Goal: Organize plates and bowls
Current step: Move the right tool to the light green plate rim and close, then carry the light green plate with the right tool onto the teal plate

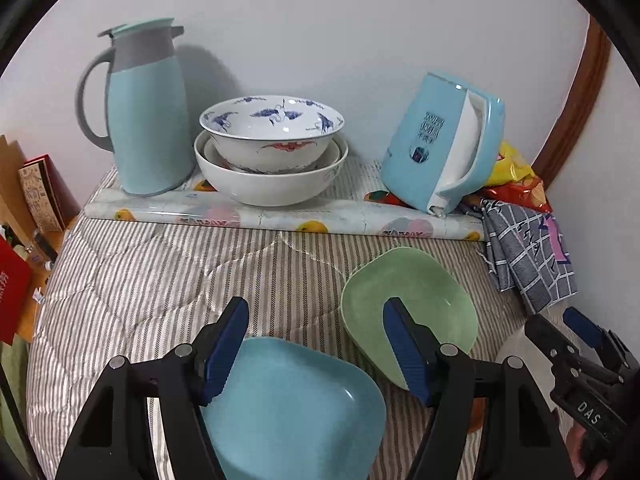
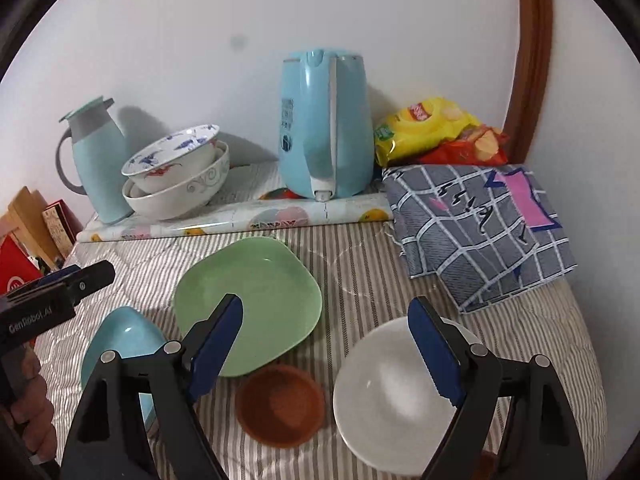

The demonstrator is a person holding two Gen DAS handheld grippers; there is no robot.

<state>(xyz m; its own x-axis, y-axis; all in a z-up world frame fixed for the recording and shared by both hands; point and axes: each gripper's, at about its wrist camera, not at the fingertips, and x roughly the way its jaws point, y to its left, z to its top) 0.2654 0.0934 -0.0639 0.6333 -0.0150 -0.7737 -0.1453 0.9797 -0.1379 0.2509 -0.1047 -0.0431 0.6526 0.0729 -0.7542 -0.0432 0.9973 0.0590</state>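
Counted on the striped quilt [image 2: 360, 280]: one green plate [image 2: 256, 300], one blue plate [image 1: 296, 404], one white plate [image 2: 384, 392], one small brown saucer [image 2: 280, 406]. Green plate lay near the middle of the quilt, blue plate to its left, brown saucer just in front of it, white plate to the right of the saucer; saucer and white plate very close, contact not resolvable. Counted three nested bowls on the raised board [image 1: 280, 218] at the back: large white bowl [image 1: 272, 184] at the bottom, a second white bowl inside it showing only its rim, crane-patterned bowl [image 1: 272, 124] on top, tilted in the right wrist view. Also on the board: one thermos jug [image 1: 148, 120] at left, touching or just beside the bowl stack, and one electric kettle [image 2: 324, 128] to the right. Two snack bags [image 2: 436, 132] behind one checked cloth [image 2: 480, 232] at the right edge. Left claw [image 1: 316, 356] spread wide, nothing pinched, hovering above the blue plate with its right finger over the green plate's edge. Right claw [image 2: 328, 356] spread wide, nothing pinched, held over the saucer and the white plate's left part. Part of a hand seen on each claw's handle in the opposite view.
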